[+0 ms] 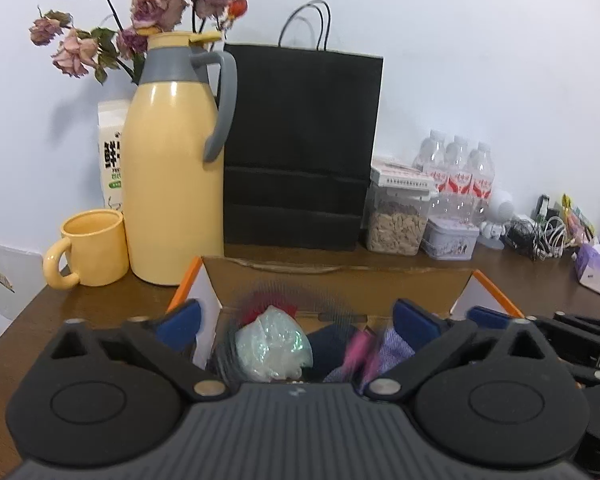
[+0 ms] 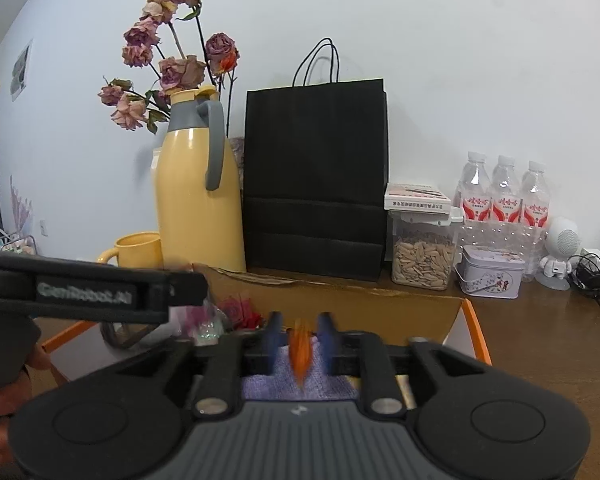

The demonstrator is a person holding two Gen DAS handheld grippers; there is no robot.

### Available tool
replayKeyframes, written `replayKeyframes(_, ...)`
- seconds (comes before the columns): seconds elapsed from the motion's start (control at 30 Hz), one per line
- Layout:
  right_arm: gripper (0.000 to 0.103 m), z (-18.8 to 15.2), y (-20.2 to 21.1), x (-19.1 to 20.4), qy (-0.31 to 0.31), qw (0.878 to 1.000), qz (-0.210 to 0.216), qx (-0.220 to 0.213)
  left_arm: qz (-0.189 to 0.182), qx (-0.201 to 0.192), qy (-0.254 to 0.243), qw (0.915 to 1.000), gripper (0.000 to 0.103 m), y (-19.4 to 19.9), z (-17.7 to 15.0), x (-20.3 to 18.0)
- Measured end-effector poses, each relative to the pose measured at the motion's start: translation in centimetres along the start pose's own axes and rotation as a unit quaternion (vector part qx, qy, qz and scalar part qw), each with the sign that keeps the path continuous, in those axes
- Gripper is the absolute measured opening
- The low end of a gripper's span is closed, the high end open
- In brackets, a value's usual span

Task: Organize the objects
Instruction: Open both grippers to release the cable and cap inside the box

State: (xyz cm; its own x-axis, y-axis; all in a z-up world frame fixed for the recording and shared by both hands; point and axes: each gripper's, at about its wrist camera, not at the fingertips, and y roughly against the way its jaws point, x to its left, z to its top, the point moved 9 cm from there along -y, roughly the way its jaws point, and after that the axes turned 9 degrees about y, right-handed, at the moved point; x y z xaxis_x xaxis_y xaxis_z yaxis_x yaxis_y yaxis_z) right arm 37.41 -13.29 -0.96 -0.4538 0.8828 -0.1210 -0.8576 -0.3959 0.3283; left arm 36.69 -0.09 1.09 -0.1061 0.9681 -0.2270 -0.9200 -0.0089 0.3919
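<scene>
An open cardboard box point(image 1: 340, 280) with orange-edged flaps sits on the wooden table in front of both grippers. It holds a pale iridescent bundle point(image 1: 274, 346), dark blue and purple cloth point(image 1: 396, 350), something pink and a red rose point(image 2: 240, 312). My left gripper point(image 1: 296, 320) is open wide over the box, empty. My right gripper point(image 2: 300, 338) is nearly closed on a blurred orange object point(image 2: 300, 350) above purple cloth point(image 2: 300, 388) in the box point(image 2: 340, 300). The left gripper's body point(image 2: 80, 292) crosses the left of the right wrist view.
Behind the box stand a yellow thermos jug point(image 1: 172, 168), a yellow mug point(image 1: 92, 248), a black paper bag point(image 1: 300, 144), a jar of seeds point(image 1: 398, 216), a small tin point(image 1: 452, 236), water bottles point(image 1: 456, 172), dried roses point(image 1: 148, 8), cables and a tissue pack point(image 1: 596, 268).
</scene>
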Motion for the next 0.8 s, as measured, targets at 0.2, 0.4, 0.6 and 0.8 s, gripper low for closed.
replayKeyframes(0.2,0.103,0.3,0.6,-0.5,-0.004,1.0,-0.022,-0.011,0.008,-0.003,0.008,0.9999,0.103,0.3,-0.1,0.4)
replayKeyframes(0.4,0.103,0.3,0.9,-0.3,-0.003,1.0,-0.019,-0.013,0.006,-0.006,0.006,0.9999,0.103,0.4,-0.2,0.4)
replayKeyframes(0.6,0.103,0.5,1.2,-0.4,-0.004,1.0,-0.023,-0.018,0.002,-0.012,0.008,0.9999,0.103,0.9,-0.2,0.3)
replayKeyframes(0.8,0.103,0.6,2.0,-0.3,-0.003,0.999,-0.023,-0.024,-0.009,-0.023,0.008,0.9997,0.103,2.1,0.0,0.1)
